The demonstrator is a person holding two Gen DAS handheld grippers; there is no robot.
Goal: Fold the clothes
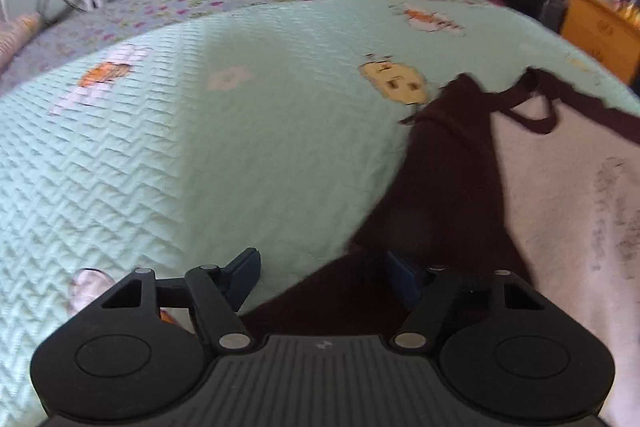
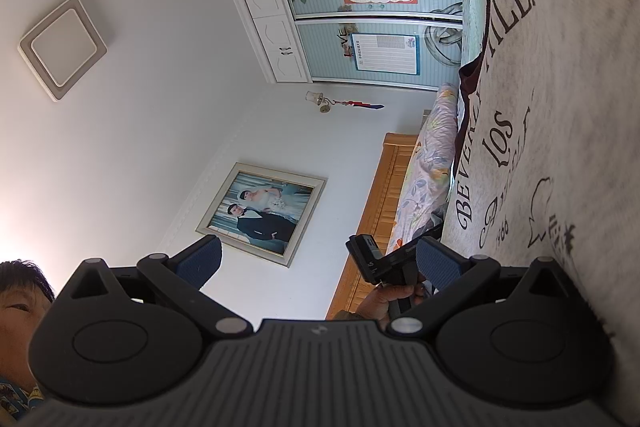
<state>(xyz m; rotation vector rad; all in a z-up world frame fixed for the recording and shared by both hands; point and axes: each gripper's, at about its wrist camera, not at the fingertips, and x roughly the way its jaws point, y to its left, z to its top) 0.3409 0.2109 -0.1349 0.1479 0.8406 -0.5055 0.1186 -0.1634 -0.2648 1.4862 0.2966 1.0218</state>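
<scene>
Shirt (image 1: 560,187) – white, printed, dark-sleeved – lies on green quilt (image 1: 200,147), at 3 o'clock in left view. Left gripper (image 1: 320,279) half-open over dark sleeve (image 1: 452,163), pads not pressing. Right gripper (image 2: 320,259) wide open, empty, beside shirt. Step: reaching for sleeve – next, pinch and fold inward.

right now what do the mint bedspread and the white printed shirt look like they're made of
Bedspread: quilted cotton-like fabric, matte, going by its stitched zigzag ridges and patchwork motifs.
White printed shirt: soft knit jersey, probably cotton blend; matte heathered surface with dark lettering, brown trim. Fibre can't be confirmed.
</scene>
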